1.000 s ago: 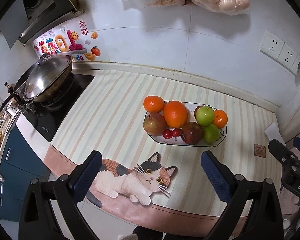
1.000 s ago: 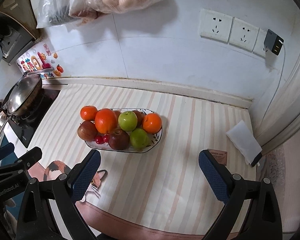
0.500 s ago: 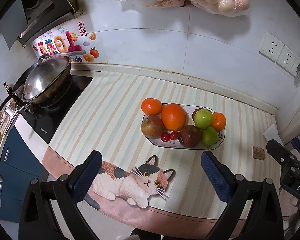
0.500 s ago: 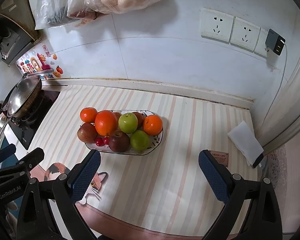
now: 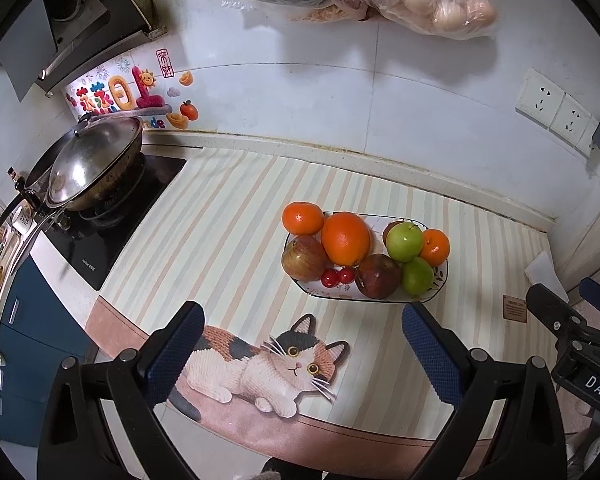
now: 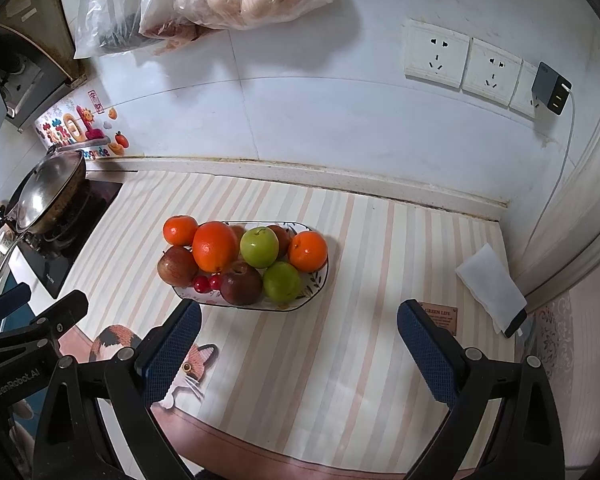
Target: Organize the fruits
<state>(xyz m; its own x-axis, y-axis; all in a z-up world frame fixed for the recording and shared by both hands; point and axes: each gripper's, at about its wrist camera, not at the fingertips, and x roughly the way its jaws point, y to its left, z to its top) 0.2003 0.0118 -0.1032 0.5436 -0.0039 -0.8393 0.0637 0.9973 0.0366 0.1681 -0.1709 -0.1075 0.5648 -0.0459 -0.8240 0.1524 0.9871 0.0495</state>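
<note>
Compared with the earlier frames, both cameras sit a little farther back from the white oval patterned plate (image 5: 436,286) (image 6: 318,284), so the plate lies slightly higher in each view; the fruit on it has not shifted. The left gripper (image 5: 302,354) is spread wide and holds nothing, as before, over the cat picture (image 5: 268,364) near the front edge of the worktop. The right gripper (image 6: 298,350) is likewise wide and empty, over the striped mat (image 6: 340,360) toward the front right part of the worktop.

The plate stands about mid-worktop, nearer the right edge than the hob. Counted on it: one large orange (image 5: 345,239) (image 6: 214,246); two small mandarins, one at the plate's left back end (image 5: 303,218) (image 6: 180,230) and one at its right end (image 5: 434,247) (image 6: 307,251); two green apples, one upper (image 5: 404,237) (image 6: 259,247) and one lower (image 5: 417,276) (image 6: 282,281); two plainly visible red apples, a paler one at the left (image 5: 303,258) (image 6: 177,266) and a dark one at the front (image 5: 378,276) (image 6: 241,284); and two red cherries (image 5: 337,277) (image 6: 206,283) touching each other between the red apples. Another dark fruit shows partly behind the upper green apple; what it is I cannot tell.

A lidded steel wok (image 5: 88,162) (image 6: 46,192) sits on the hob at the worktop's left end.
</note>
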